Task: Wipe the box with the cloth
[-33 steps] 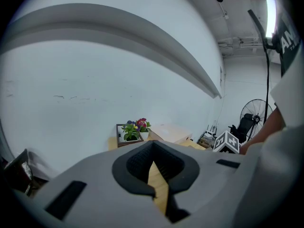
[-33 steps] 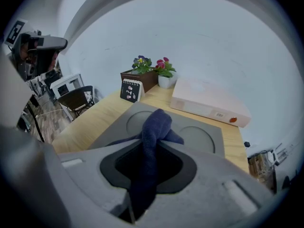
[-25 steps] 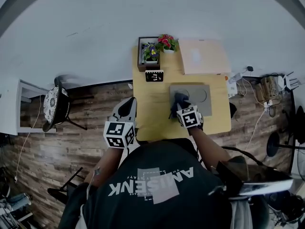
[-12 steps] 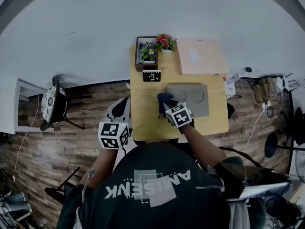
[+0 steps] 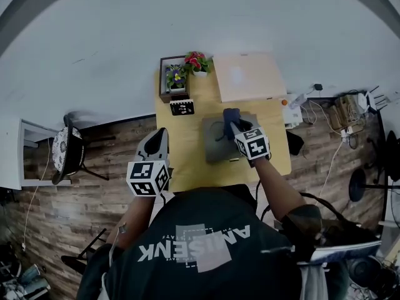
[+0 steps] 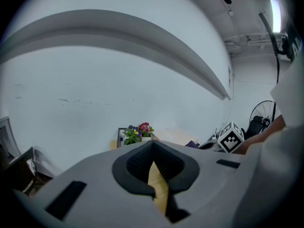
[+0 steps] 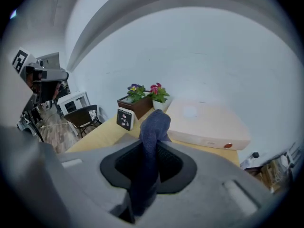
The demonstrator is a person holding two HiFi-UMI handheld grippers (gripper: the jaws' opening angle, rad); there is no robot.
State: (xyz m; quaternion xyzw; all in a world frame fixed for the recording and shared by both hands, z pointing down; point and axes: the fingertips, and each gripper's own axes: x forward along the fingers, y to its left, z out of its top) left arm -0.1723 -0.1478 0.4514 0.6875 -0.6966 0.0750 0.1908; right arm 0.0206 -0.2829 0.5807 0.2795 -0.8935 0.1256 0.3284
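A flat grey box (image 5: 215, 149) lies on the yellow table (image 5: 187, 161). My right gripper (image 5: 236, 127) is over the box's far middle, shut on a dark blue cloth (image 5: 230, 117) that rests on the lid. In the right gripper view the cloth (image 7: 153, 132) sticks up from between the jaws of that gripper (image 7: 151, 158); the grey box is hidden beneath it. My left gripper (image 5: 159, 136) hangs off the table's left edge. Its jaws are together in the left gripper view (image 6: 153, 161), with nothing held.
A pale beige flat case (image 5: 247, 77) lies at the table's far right. Two flower pots (image 5: 185, 69) and a small calendar card (image 5: 182, 107) stand at the far left. A chair (image 5: 65, 152) stands on the wood floor; cables (image 5: 337, 114) clutter the right side.
The right gripper swept the cloth to the box's left edge, then back toward its far middle. The left gripper stayed beside the table.
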